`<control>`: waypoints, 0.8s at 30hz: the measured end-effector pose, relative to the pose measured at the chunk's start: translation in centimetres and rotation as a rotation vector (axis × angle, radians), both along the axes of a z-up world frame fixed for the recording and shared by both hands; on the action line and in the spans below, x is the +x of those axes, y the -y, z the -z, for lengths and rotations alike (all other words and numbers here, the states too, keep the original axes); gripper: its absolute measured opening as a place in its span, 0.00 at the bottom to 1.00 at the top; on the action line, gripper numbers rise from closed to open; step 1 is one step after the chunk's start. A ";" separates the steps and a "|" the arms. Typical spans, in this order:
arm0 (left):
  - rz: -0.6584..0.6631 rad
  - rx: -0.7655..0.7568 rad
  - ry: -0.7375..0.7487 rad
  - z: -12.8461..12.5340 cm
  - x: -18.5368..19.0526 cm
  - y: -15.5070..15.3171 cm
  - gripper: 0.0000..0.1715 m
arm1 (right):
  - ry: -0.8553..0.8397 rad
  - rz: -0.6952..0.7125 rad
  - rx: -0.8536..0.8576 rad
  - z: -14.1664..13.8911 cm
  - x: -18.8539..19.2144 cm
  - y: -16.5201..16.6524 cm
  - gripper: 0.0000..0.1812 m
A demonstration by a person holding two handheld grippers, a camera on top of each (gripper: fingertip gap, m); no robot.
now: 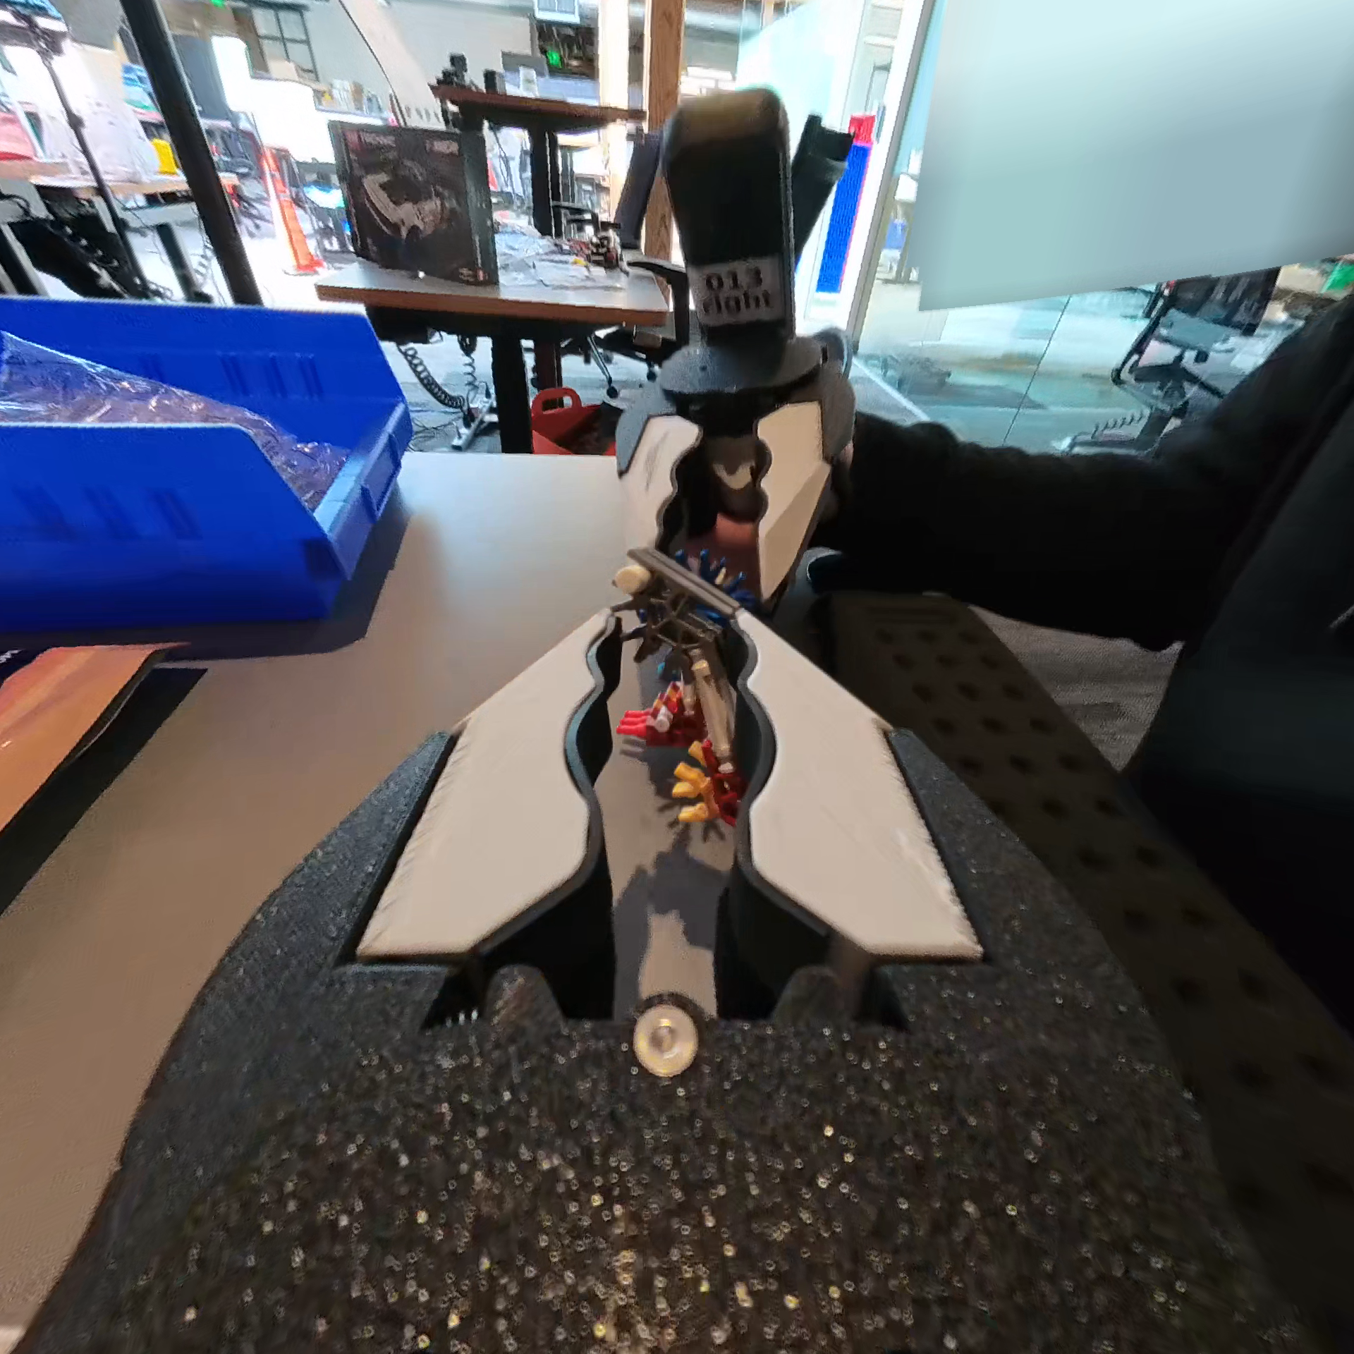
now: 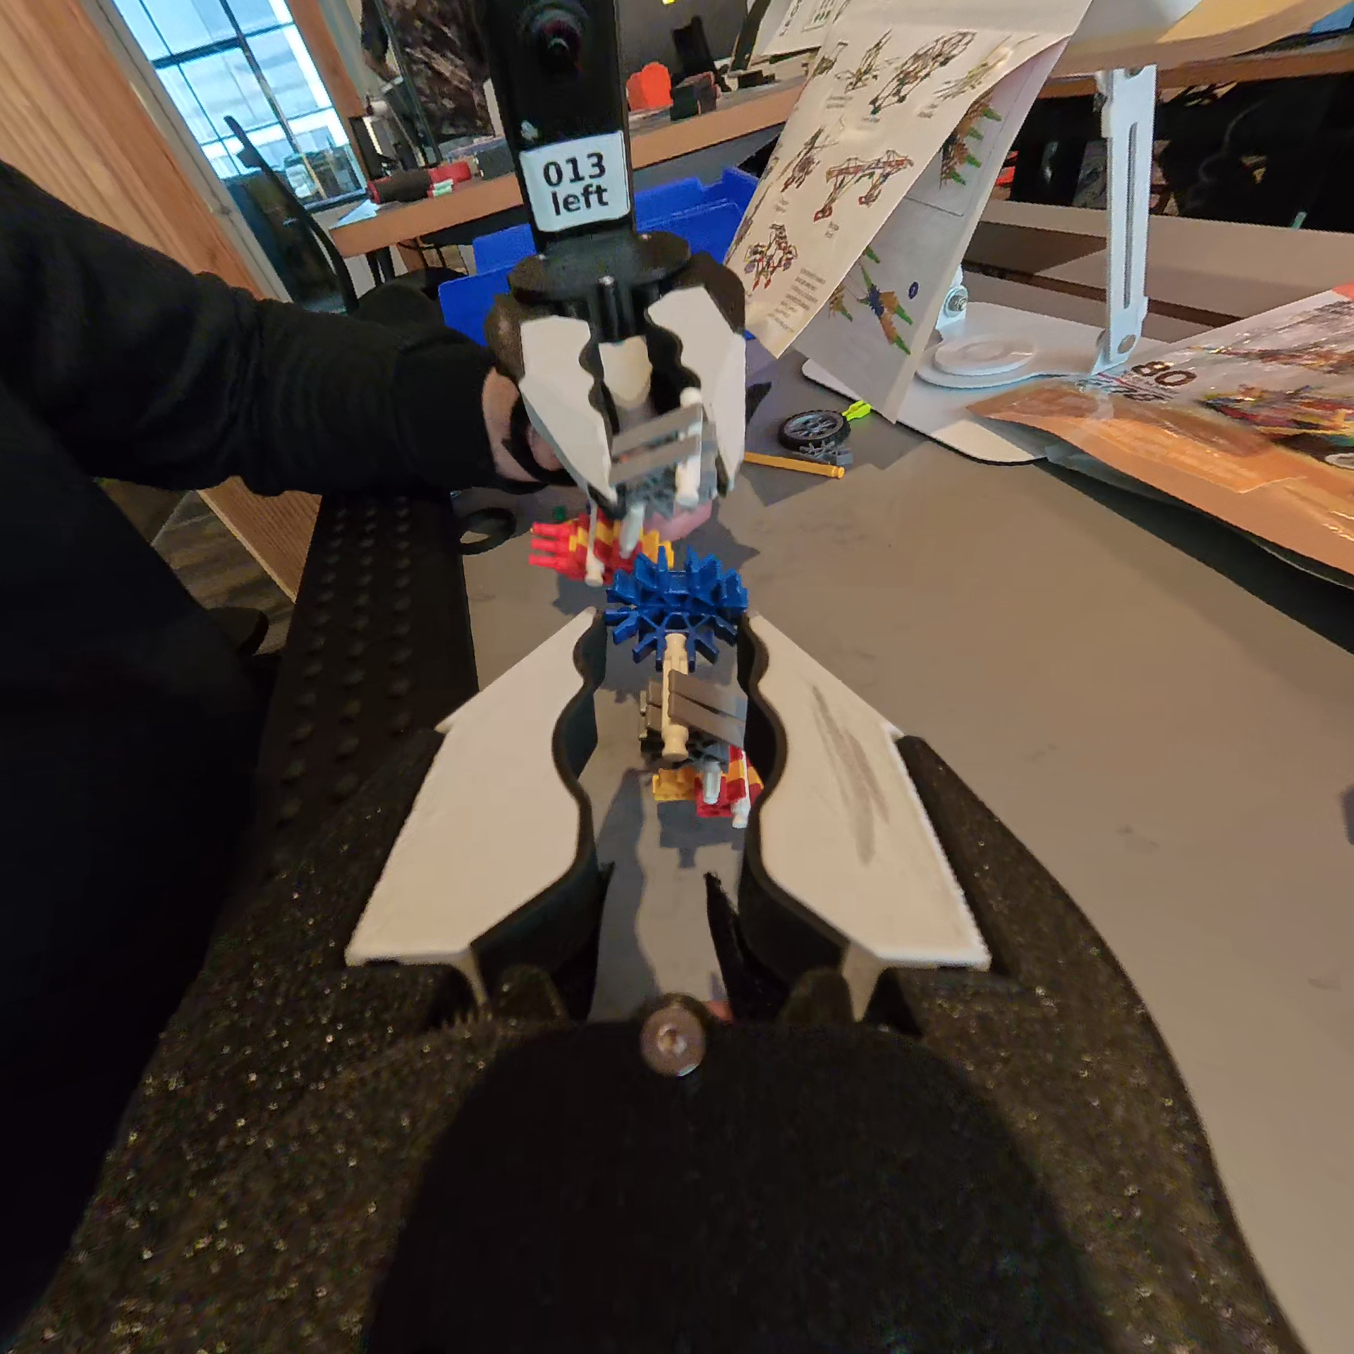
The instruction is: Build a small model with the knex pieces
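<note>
A blue bin (image 1: 183, 469) sits at left in the left wrist view. In the right wrist view, an instruction sheet (image 2: 864, 183) leans upper right, with a small black wheel (image 2: 812, 431) below it.

The fingers (image 1: 527, 798) looked smooth white plastic, their mounts (image 1: 659, 1187) rough and speckled; the desk (image 2: 1026, 659) matt grey; the bin (image 1: 183, 498) glossy plastic.

Daylit office: grey table (image 2: 1026, 659), wood wall (image 2: 44, 110), apparently glass partitions (image 1: 916, 352).

Bright window daylight, soft shadows on the table (image 2: 1026, 659), fisheye-bent edges, slight motion blur.
</note>
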State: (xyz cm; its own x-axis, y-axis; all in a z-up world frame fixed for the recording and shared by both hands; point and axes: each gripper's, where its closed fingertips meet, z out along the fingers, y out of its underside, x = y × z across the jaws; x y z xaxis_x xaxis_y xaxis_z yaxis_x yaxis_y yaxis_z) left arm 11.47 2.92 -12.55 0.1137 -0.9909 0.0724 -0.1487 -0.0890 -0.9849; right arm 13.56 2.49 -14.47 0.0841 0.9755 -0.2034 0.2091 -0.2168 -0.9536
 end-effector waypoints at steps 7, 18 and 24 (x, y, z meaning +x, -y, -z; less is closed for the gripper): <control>0.003 0.027 0.021 0.1 0.3 -0.1 0.16 | -0.056 0.010 -0.026 -0.8 0.2 -0.5 0.19; 0.006 0.048 0.020 0.6 0.6 -0.1 0.16 | -0.102 0.012 -0.026 -1.5 0.0 -0.7 0.19; 0.015 0.056 0.003 1.1 0.7 0.1 0.17 | -0.113 0.009 -0.038 -1.5 0.1 -0.8 0.19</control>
